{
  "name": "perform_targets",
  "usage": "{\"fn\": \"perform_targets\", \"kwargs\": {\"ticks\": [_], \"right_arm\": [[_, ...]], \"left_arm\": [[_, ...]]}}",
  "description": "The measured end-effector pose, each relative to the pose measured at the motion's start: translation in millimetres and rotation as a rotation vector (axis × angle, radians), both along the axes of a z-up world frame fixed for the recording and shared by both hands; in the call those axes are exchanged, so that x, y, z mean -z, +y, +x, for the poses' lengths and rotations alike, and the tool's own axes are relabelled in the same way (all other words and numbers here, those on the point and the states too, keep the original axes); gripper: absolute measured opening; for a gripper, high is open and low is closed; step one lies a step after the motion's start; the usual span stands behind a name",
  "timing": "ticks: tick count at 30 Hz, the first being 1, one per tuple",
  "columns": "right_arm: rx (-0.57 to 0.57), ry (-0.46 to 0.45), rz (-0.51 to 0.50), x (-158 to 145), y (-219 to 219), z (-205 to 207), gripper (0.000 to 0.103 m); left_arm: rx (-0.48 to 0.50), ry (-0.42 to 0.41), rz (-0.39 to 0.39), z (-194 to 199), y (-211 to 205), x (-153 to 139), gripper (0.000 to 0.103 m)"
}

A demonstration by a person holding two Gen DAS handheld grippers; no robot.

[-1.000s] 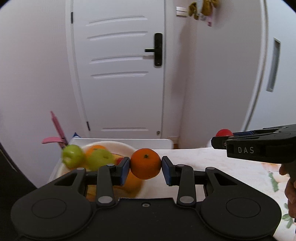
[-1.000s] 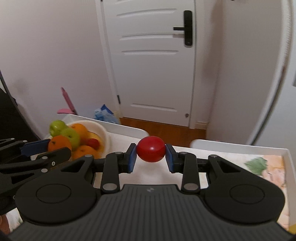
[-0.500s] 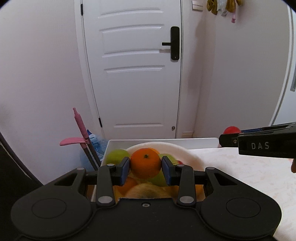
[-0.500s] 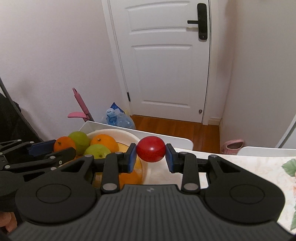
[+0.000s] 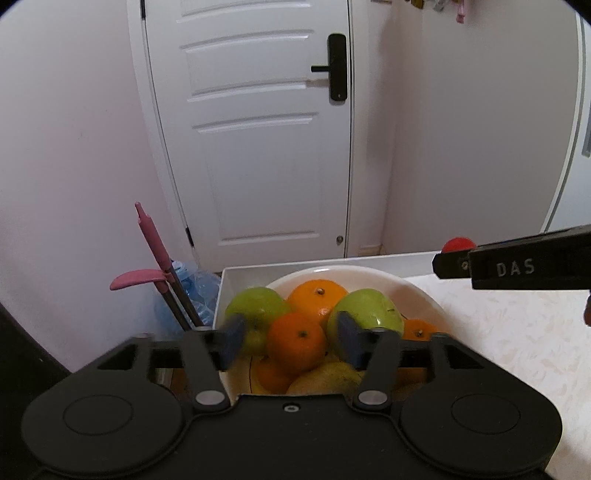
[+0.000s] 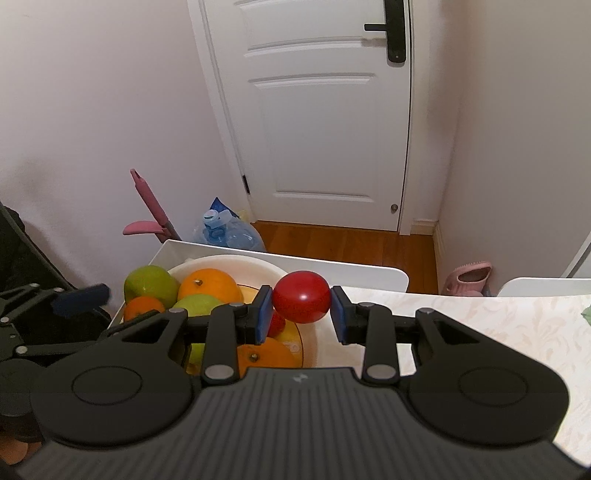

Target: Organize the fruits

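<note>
Left wrist: blurred left gripper [image 5: 291, 341] pads [image 5: 232, 341].

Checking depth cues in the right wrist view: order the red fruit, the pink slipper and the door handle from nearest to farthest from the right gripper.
1. red fruit, between the right gripper pads.
2. pink slipper, on the floor beyond the table, to the right.
3. door handle, high on the door, farthest.
</note>
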State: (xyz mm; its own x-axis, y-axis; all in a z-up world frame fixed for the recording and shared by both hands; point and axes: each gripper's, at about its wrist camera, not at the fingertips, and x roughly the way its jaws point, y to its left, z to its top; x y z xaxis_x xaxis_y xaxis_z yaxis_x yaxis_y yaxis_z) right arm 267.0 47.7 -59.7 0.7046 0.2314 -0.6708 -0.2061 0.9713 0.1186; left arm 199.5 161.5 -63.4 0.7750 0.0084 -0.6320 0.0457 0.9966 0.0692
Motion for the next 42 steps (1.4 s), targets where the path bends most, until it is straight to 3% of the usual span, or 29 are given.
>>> {"fn": "perform_targets", "kwargs": {"ticks": [5, 7, 19, 25, 27, 32, 42], "right_arm": [[-0.005, 0.003, 0.005, -2, 2, 3, 0.048], [-0.017, 0.017, 0.021, -1, 1, 7, 0.048], [-0.059, 0.100, 0.015, 21, 0, 28, 0.048], [-0.060, 0.108, 0.012, 27, 5, 27, 0.049], [-0.061, 0.103, 0.019, 26, 5, 25, 0.057], [-0.045, 0.077, 0.045, 21, 1, 18, 0.090], [-0.035, 0.036, 0.055, -6, -17, -9, 0.091]], "left_arm": [[0.000, -0.031, -0.013, -7, 7, -7, 0.088], [0.000, -0.042, -0.016, -12, 9, -10, 0.091], [0.007, -0.030, -0.001, -27, 16, -14, 0.102], [0.013, -0.024, -0.001, -29, 19, -12, 0.103], [0.015, -0.024, 0.000, -30, 20, -12, 0.103], [0.023, -0.023, -0.004, -32, 20, -12, 0.103], [0.018, -0.043, 0.012, -44, 7, -25, 0.103]]}}
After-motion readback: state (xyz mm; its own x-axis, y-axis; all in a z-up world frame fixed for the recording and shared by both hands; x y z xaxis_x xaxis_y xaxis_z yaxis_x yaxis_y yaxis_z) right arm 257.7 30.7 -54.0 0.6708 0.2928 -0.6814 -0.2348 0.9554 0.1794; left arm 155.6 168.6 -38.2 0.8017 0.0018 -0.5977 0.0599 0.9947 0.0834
